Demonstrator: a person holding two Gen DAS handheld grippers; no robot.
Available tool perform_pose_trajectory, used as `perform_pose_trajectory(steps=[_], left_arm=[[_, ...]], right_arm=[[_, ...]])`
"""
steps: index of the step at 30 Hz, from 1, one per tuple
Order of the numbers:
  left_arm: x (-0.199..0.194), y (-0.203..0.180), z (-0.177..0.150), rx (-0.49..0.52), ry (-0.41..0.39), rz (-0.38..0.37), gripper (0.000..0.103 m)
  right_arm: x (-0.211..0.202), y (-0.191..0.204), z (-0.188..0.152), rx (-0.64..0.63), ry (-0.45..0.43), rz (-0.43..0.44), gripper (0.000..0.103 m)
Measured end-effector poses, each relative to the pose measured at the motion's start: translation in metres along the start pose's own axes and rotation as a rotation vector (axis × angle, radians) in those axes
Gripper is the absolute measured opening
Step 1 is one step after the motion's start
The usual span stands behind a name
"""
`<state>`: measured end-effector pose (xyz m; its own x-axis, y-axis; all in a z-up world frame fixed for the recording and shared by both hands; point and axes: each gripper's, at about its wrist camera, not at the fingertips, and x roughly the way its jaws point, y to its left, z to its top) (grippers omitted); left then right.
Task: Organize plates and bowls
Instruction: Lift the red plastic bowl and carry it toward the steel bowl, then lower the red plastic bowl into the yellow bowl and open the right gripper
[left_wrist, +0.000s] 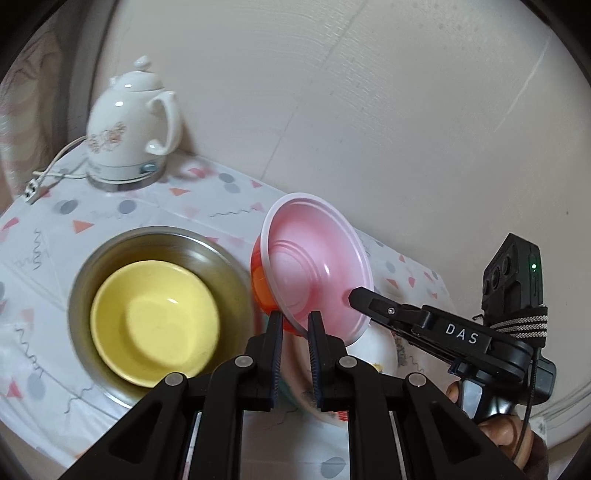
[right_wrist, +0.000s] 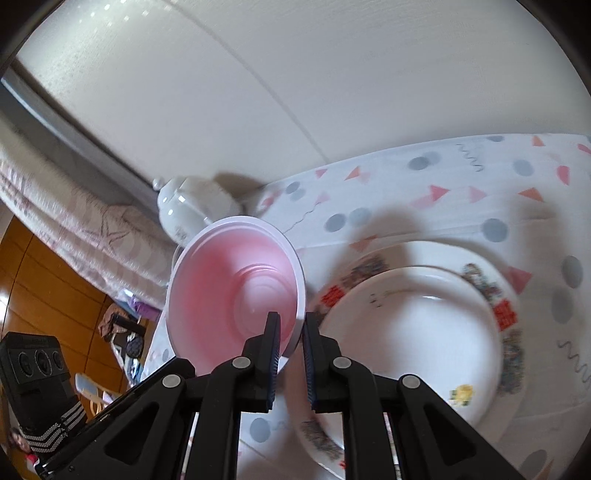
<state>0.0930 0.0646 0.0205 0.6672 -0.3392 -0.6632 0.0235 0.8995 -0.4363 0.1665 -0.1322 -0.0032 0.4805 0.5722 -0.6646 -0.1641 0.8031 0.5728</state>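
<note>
A pink plastic bowl (left_wrist: 314, 258) with a red outside is held tilted above the table; both grippers pinch its rim. My left gripper (left_wrist: 295, 325) is shut on its near rim. My right gripper (right_wrist: 291, 332) is shut on the rim too, and shows in the left wrist view (left_wrist: 360, 297) reaching in from the right. The bowl shows in the right wrist view (right_wrist: 232, 280). A yellow bowl (left_wrist: 155, 321) sits inside a steel bowl (left_wrist: 207, 247) on the left. Two stacked white plates with printed borders (right_wrist: 424, 332) lie under the pink bowl.
A white floral kettle (left_wrist: 129, 125) with a cord stands at the back left by the wall. The table has a patterned white cloth (left_wrist: 184, 206). The table edge and a wooden floor (right_wrist: 44, 280) lie to the left in the right wrist view.
</note>
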Motion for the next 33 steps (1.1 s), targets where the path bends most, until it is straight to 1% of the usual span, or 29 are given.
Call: perform_pose_trajectory(steps=[5,10,14,17,20,25,33], left_arm=[[-0.017,0.019,0.003,-0.034,-0.025,0.013,0.014],[-0.035,0.038,0.007,-0.072,-0.054,0.019,0.014],[-0.043,0.054,0.005,-0.102,-0.063,0.038,0.014],[-0.046,0.066,0.000,-0.128,-0.062,0.057,0.014],[-0.044,0.078,-0.006,-0.154,-0.044,0.082,0.014],[-0.037,0.093,-0.016,-0.186,-0.018,0.100,0.014],[-0.025,0.104,-0.024,-0.211,0.016,0.123,0.014]], right_arm=[[0.015,0.020,-0.002,-0.039,0.036,0.040,0.012],[0.024,0.047,-0.003,-0.088,0.052,0.073,0.012],[0.034,0.063,-0.008,-0.123,0.077,0.087,0.012],[0.046,0.070,-0.012,-0.136,0.107,0.086,0.012],[0.058,0.074,-0.018,-0.148,0.141,0.074,0.012],[0.074,0.075,-0.028,-0.160,0.188,0.052,0.012],[0.090,0.074,-0.035,-0.165,0.237,0.016,0.012]])
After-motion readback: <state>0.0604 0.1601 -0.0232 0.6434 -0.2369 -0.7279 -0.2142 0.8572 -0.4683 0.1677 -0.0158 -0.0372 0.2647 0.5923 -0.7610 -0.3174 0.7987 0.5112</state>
